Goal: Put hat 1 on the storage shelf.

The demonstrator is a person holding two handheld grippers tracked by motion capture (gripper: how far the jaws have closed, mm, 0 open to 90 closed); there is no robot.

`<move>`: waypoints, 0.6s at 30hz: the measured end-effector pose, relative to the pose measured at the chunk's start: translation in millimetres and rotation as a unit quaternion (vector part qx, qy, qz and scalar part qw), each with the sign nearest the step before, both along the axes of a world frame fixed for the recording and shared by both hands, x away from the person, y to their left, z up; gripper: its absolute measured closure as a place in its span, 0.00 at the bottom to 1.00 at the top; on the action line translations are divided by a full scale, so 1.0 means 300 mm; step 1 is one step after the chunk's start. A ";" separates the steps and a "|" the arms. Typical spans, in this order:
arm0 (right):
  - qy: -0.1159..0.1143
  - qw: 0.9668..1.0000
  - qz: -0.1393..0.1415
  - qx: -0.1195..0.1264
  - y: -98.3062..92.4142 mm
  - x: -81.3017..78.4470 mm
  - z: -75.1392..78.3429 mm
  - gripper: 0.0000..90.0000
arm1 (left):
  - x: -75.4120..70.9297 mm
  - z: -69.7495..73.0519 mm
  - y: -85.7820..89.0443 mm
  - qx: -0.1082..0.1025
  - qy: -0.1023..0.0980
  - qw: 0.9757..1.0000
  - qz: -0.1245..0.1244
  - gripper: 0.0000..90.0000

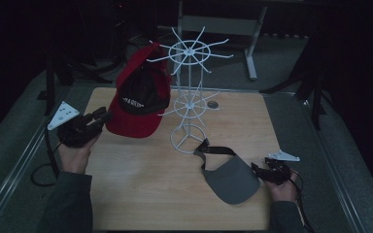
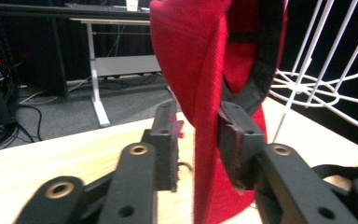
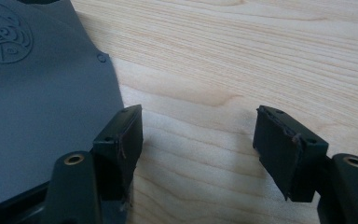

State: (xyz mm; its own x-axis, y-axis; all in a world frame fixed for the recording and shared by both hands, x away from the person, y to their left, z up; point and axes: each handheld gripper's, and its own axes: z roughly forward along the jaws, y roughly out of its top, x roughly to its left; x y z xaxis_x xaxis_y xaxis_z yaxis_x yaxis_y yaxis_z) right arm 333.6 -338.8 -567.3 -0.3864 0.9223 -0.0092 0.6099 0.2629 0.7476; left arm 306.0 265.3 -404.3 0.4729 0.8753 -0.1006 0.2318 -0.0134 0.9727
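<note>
Wooden table (image 1: 141, 194) bearing a white wire hat rack (image 1: 188, 92), red cap (image 1: 138, 99) hanging from it. Left gripper (image 1: 104, 116) jaws parted astride the cap's brim, one pad touching. Right gripper (image 1: 261, 171) spread wide, just beside the grey visor (image 1: 230, 179) lying flat.

The room is dim, its edges lost in black. A pale wooden bench (image 1: 141, 194) stands on grey carpet (image 1: 281, 58), a metal-legged desk (image 1: 218, 24) behind it.
</note>
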 end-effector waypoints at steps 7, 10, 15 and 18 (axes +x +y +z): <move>-0.001 1.000 0.000 -0.001 0.000 0.000 0.000 0.37 | -0.007 -0.005 -0.005 0.023 -0.006 1.000 0.018 0.64; -0.001 1.000 0.000 0.000 0.000 0.000 0.000 0.37 | -0.007 -0.018 0.006 0.021 -0.003 0.999 0.024 0.62; -0.001 1.000 0.000 0.000 0.000 0.000 0.000 0.37 | -0.012 -0.042 0.012 0.038 0.004 0.999 0.034 0.61; 0.000 1.000 0.000 0.000 0.000 0.000 0.000 0.37 | -0.017 -0.053 0.005 0.062 0.001 0.997 0.050 0.59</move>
